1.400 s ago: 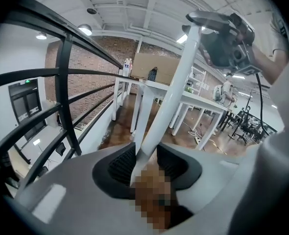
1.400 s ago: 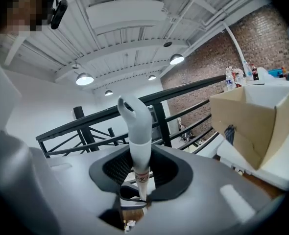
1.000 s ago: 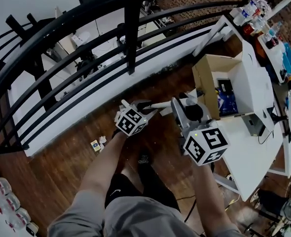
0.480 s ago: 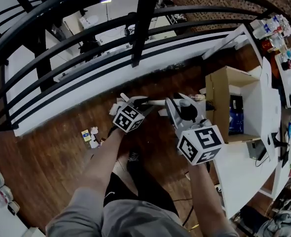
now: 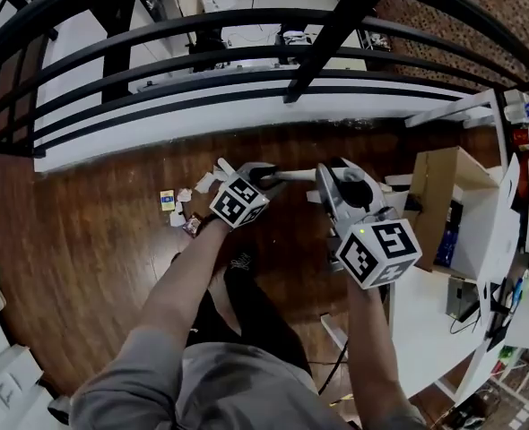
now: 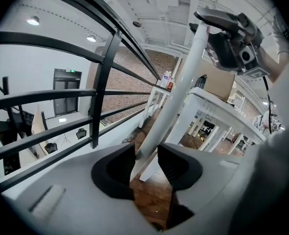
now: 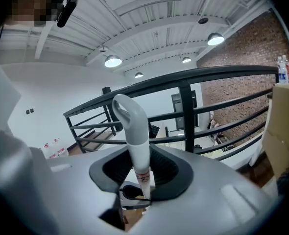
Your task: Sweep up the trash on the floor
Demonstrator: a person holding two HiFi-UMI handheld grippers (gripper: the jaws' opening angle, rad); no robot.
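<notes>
- right gripper [image 5: 336, 176]: nearest tool, right of centre. Jaws pinch a white pole [image 5: 296, 175] just under its looped top end. The right gripper view shows the pads tight on it, at a small printed label.
- left gripper [image 5: 263, 177]: left of the right one and slightly farther. Its jaws stand fairly wide but are clamped on the same pole, lower down its length. In the left gripper view the pole fills the gap between the pads.
- The pole runs roughly level between the two grippers. I judge it to be the broom handle. Two grips spaced along it probably let the top hand pivot while the lower hand steers the stroke. The sweeping end can't be made out in any view.
- trash [image 5: 179, 209]: a few small scraps and wrappers on the wood floor [image 5: 85, 240], just left of the left gripper and apart from the pole. It looks loose and not yet gathered, so sweeping seems barely begun.
- Right side: a white table [image 5: 426, 312] with an open cardboard box [image 5: 439, 182] at its far end, well apart from the scraps.
- Far: a white ledge [image 5: 157, 137] under a black railing [image 5: 247, 56]. The scraps lie on its near side, so strokes likely need to pull toward the person.
</notes>
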